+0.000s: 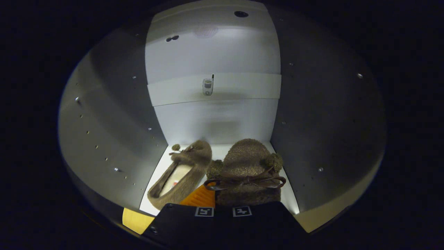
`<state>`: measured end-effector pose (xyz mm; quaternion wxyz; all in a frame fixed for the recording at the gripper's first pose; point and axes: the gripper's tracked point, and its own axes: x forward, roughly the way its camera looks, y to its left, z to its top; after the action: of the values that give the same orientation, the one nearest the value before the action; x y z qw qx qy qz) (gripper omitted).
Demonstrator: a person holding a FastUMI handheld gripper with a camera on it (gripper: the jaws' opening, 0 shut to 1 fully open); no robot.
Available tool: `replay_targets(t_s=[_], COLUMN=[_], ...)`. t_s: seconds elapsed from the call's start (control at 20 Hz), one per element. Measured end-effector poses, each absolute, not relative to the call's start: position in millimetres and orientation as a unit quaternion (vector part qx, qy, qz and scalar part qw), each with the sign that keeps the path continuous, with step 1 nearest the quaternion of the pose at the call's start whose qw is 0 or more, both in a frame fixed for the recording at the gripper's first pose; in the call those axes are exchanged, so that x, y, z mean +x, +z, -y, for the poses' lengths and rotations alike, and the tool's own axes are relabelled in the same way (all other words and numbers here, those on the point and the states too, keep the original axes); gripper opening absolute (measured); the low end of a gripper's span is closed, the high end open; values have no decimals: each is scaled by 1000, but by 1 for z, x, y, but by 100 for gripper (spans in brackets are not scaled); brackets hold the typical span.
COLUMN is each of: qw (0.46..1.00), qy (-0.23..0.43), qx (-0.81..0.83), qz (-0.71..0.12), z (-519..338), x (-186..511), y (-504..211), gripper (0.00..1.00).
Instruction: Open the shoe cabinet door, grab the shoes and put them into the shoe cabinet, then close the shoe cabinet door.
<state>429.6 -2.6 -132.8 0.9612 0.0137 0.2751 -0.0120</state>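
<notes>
My body at the near end is a broad black block, dark and matte, its top edge stepping up toward the middle. Two small white squares with black square markings (222,211) sit side by side on that edge. A small round screw head (153,229) shows on my left corner. One of my fingers (200,198) is orange, wedge-shaped, with fine ribs across its face.

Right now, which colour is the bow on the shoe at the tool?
Dark brown bow, on the fuzzy brown shoe; gripper view.
</notes>
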Motion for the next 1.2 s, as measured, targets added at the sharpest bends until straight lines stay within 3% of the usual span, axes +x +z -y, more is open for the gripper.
replay_targets(t_s=[0.4, 0.7, 0.8, 1.05, 1.2], qw=[942, 937, 935, 944, 958], qy=[-20, -15, -20, -15, -8], qx=[58, 13, 21, 29, 56], qz=[-331, -349, -353, -328, -281], z=[17, 18, 17, 2, -8], x=[497, 496, 492, 470, 448], y=[-187, -206, -205, -191, -161], gripper=[5, 5, 14, 66, 73])
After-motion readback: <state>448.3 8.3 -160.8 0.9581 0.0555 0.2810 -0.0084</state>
